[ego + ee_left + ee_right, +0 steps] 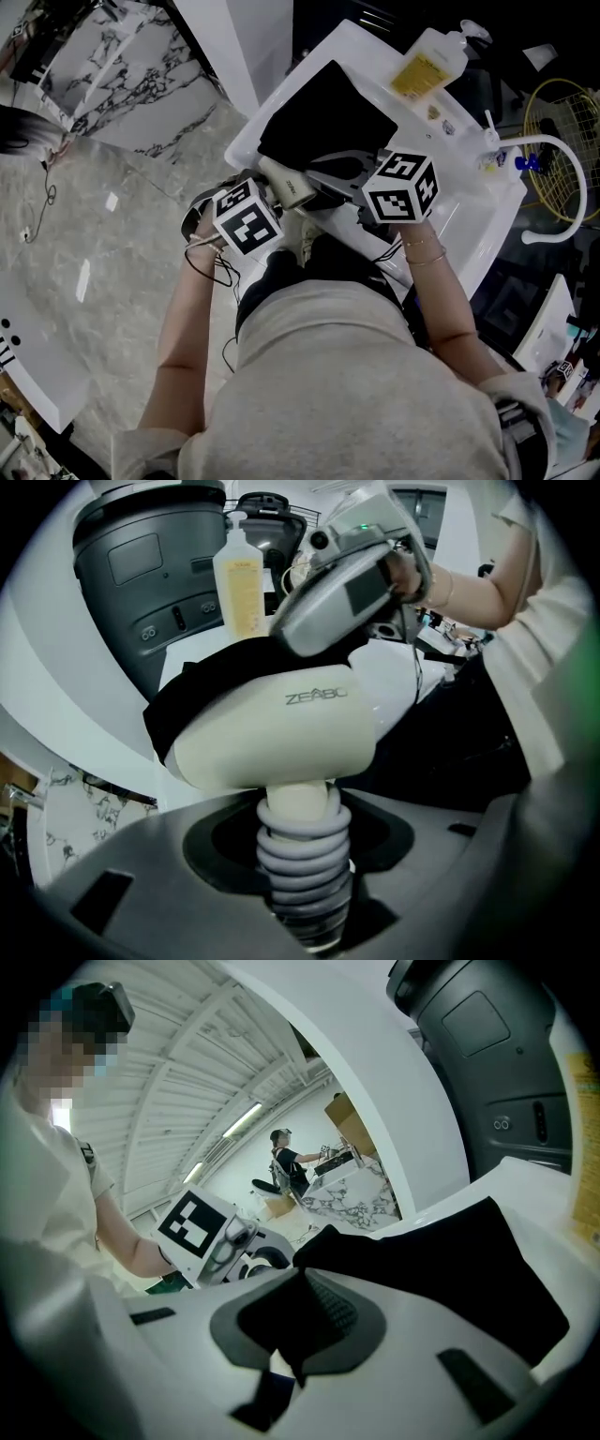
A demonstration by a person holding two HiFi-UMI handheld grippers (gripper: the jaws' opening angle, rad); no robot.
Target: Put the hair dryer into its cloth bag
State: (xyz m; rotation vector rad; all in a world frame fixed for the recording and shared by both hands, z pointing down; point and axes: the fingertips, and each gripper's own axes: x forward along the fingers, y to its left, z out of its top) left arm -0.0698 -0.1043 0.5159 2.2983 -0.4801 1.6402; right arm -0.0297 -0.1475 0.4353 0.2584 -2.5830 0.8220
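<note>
Findings. The left claw (305,892) is clenched on the handle of the dryer (281,728), over the cord (302,841) coiled round that handle. The right claw (300,1326) is clenched on a fold of the bag (441,1269) at its near edge.

Position. The dryer is held clear of the table (469,216) at its near side, barrel crosswise. Black cloth lies over one end of the barrel. We cannot tell whether that end is truly inside the mouth. The rest of the bag lies flat on the table, near a bottle (427,66).

Handling, in our judgement. The dryer is a rigid, smooth plastic shell, fairly heavy and top-heavy above the handle, so it will tend to swing about the grip. The coiled cord gives the pads friction but may shift or unwind, and the bare shell would be slippery. We rate the handle the sound place to hold it.

The bag is light, limp cloth, and its mouth will collapse unless the rim is kept lifted. It should be held at the rim, one layer only, or the opening is pinched closed.
</note>
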